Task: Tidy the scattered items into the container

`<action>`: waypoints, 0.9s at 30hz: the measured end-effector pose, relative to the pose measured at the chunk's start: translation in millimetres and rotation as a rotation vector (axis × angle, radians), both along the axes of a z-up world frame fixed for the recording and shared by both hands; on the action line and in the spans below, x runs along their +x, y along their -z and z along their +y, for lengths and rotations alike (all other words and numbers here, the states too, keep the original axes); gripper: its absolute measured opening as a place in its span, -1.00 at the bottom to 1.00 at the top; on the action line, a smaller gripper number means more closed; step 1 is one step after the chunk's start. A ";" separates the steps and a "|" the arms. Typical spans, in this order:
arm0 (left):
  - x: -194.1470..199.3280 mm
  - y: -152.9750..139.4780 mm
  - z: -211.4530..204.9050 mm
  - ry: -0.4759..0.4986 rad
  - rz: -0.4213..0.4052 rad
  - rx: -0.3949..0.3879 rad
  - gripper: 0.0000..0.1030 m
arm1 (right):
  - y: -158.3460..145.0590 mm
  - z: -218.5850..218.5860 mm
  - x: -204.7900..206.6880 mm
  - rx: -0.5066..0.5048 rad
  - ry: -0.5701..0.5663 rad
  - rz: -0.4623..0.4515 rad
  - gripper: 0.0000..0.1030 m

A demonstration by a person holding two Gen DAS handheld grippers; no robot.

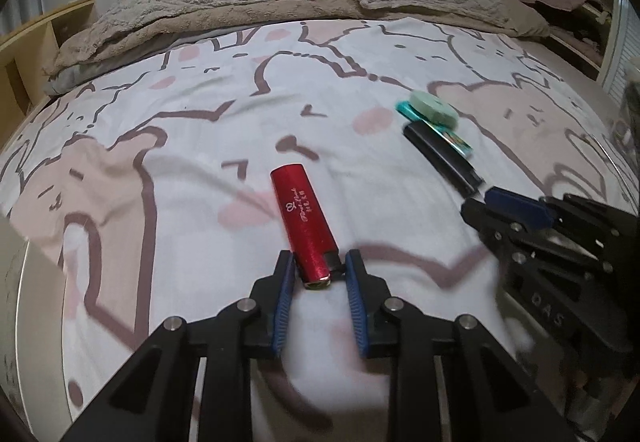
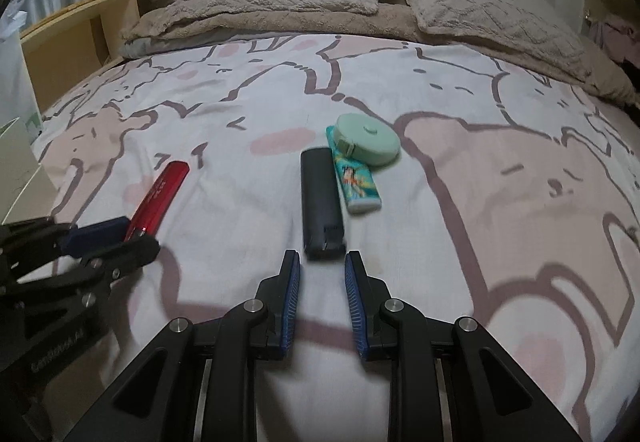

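The left gripper (image 1: 318, 274) pinches the red lighter (image 1: 302, 218) at its capped end; light, rigid, glossy, likely slippery. The right gripper (image 2: 322, 266), pressed together and empty, hovers beside the black lighter (image 2: 320, 202) mid-bedspread (image 2: 500, 202).

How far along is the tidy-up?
Done: nothing visibly; no container shows in either view. In hand: the left hand-held gripper is shut on the red lighter. Left: the black lighter, the teal picture lighter and the green tape measure lie on the bedspread; the right hand-held gripper is shut, empty.
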State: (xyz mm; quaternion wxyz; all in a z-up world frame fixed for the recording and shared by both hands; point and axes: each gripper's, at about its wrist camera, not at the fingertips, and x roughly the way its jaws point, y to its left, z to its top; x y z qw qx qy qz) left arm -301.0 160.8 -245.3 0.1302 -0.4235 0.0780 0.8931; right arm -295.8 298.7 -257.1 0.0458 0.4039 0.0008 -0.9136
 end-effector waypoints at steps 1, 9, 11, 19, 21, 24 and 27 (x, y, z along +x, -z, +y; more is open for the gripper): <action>7.3 -0.4 -0.5 0.005 -0.003 0.003 -0.50 | -0.5 -2.4 4.5 0.012 -0.002 -0.001 -0.54; 52.6 -1.4 -3.8 0.028 -0.005 -0.024 -0.50 | -2.4 -13.8 42.4 0.058 -0.019 -0.006 -0.61; 63.2 -1.2 -6.7 0.028 -0.009 -0.011 -0.50 | -3.0 -15.6 52.3 0.059 -0.021 -0.006 -0.61; 106.5 -2.0 -16.2 0.040 -0.016 0.023 -0.50 | -4.8 -19.9 86.2 0.022 -0.052 -0.010 -0.74; 115.0 -2.0 -18.0 0.044 -0.020 0.033 -0.50 | -4.8 -21.4 93.0 0.018 -0.059 -0.012 -0.76; 128.9 -1.9 -21.6 0.054 -0.023 0.048 -0.50 | -5.5 -23.6 99.9 0.018 -0.065 -0.012 -0.76; 141.1 -2.2 -25.4 0.068 -0.029 0.063 -0.50 | -7.0 -18.3 98.7 -0.021 -0.064 -0.023 -0.76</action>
